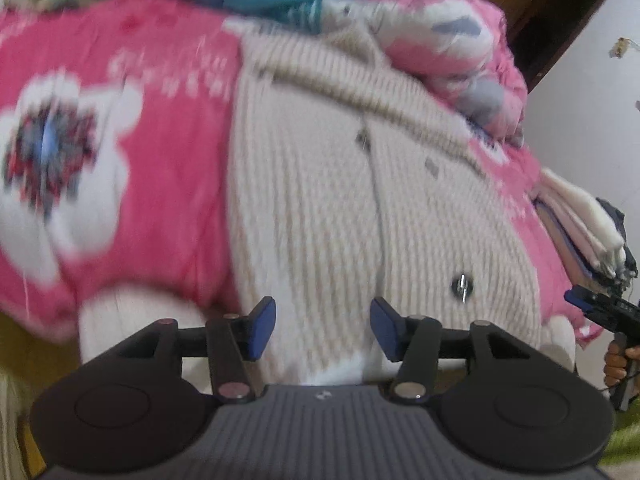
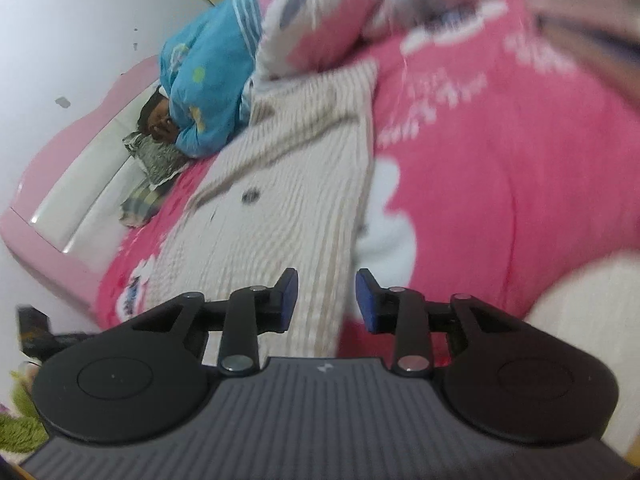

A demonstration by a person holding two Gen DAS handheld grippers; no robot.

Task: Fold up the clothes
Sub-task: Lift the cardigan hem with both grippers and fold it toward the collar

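Now I have both tools open and empty, left tool (image 1: 323, 330) and right tool (image 2: 326, 300), poised above the cardigan (image 1: 340, 208) spread flat on the bed (image 1: 168, 128) for folding.

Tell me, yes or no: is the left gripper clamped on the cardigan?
No. The left gripper has its jaws apart above the cardigan, with no knit pinched between the pads.

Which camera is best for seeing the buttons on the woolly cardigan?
The left wrist view. There the cardigan lies spread out facing the camera, with its button dark and shiny down the front. The right wrist view shows the cardigan from the side, with only one blurry button.
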